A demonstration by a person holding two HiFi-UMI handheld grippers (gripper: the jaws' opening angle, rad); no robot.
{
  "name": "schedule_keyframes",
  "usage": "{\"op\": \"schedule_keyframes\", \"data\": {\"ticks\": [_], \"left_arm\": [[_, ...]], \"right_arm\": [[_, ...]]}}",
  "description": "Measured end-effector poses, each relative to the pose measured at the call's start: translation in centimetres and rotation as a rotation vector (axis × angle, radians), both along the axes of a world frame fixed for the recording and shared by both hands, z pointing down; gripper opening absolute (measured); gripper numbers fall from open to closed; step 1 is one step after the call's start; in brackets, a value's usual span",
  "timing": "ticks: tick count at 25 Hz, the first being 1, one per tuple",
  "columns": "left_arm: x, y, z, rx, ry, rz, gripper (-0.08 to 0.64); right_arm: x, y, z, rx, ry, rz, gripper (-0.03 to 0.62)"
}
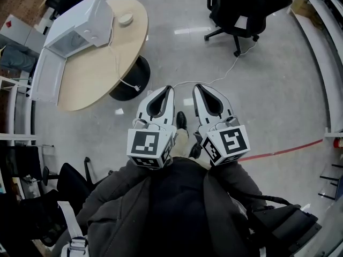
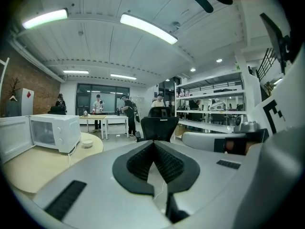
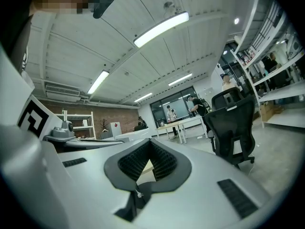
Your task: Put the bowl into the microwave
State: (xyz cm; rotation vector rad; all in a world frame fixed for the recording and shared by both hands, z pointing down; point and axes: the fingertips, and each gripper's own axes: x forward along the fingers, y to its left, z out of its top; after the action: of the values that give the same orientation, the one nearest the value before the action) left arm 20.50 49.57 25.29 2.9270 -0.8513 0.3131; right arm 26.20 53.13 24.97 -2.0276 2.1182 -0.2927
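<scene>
- Microwave (image 1: 80,28): white, standing on the round wooden desk (image 1: 96,79). Its door (image 1: 44,75) is swung open.
- Bowl (image 1: 126,19): small and white, resting on the desk just beside the microwave, on the side away from the open door. It is outside the microwave and no gripper touches it. In the left gripper view the bowl (image 2: 87,142) sits to the right of the microwave (image 2: 55,132).
- Left gripper (image 1: 169,90): held over the floor, well apart from the microwave. Jaws together, tips touching, nothing between them (image 2: 153,142).
- Right gripper (image 1: 197,88): just beside the left gripper, on the side farther from the microwave. Jaws together and empty (image 3: 150,142).
- Black office chair (image 1: 241,9): on the floor, well apart from the microwave, beyond the grippers.
</scene>
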Motion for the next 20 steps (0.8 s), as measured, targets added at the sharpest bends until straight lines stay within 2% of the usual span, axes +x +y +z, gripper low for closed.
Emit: {"op": "schedule_keyframes", "data": {"ticks": [7, 13, 20], "left_arm": [[1.0, -8.9, 1.4, -0.047, 0.056, -0.065, 0.009], [1.0, -17.8, 1.7, -0.054, 0.070, -0.123, 0.009], [1.1, -25.7, 2.1, -0.085, 0.093, -0.152, 0.009]], "right_arm": [[0.9, -8.5, 1.1, -0.058, 0.035, -0.066, 0.006], [0.9, -17.5, 1.7, -0.085, 0.011, -0.134, 0.006], [0.1, -25.8, 1.9, -0.120, 0.034, -0.197, 0.006]]}}
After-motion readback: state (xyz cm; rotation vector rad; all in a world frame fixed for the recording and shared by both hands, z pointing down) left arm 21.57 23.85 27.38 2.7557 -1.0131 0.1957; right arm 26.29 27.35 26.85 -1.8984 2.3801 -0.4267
